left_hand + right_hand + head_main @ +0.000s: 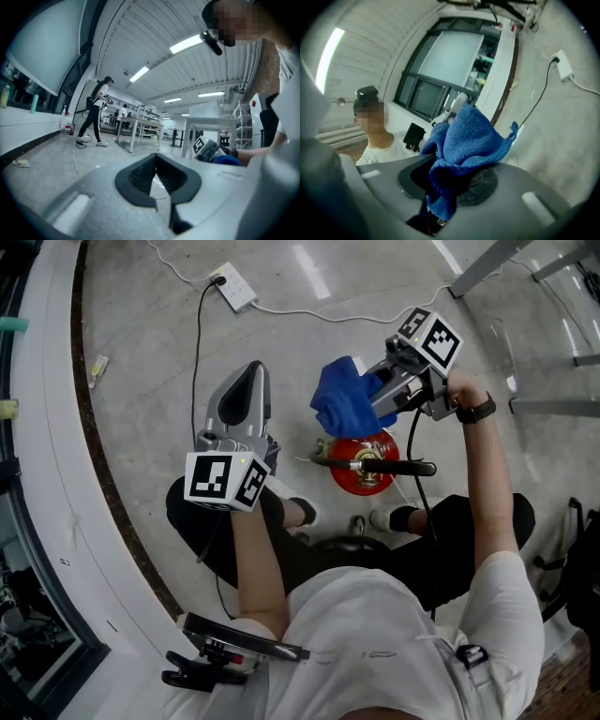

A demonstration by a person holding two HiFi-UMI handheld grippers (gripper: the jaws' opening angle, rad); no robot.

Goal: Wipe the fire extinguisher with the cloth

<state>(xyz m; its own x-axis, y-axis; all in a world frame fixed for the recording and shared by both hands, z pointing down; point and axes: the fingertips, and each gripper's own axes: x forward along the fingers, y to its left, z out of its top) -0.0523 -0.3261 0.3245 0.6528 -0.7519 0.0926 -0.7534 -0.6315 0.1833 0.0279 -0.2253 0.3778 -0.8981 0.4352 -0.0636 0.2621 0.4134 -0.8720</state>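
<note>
Head view has the red fire extinguisher [364, 470] standing on the floor [141, 371] between our feet, seen from above, with its black handle [389, 467] lying across the top. Our right gripper [377, 395] is clamped on the blue cloth [343, 401], which is bunched and hangs just beside the extinguisher's top. We cannot tell whether they touch. In the right gripper view the cloth [464, 140] fills the jaws and spills over them.

Our left gripper [246, 382] is held off to the side, well apart from the extinguisher. Its jaws are closed tip to tip with nothing between them.

We judge the main risk to be tipping. Nothing steadies the extinguisher, so a hard sideways rub could push it over. The loose cloth could also snag on the handle and pull free. A cable [197, 352] runs from a power strip [233, 287] across the floor near our feet and could catch.

As for containers, only the sealed extinguisher is near, and its contents are not visible.
</note>
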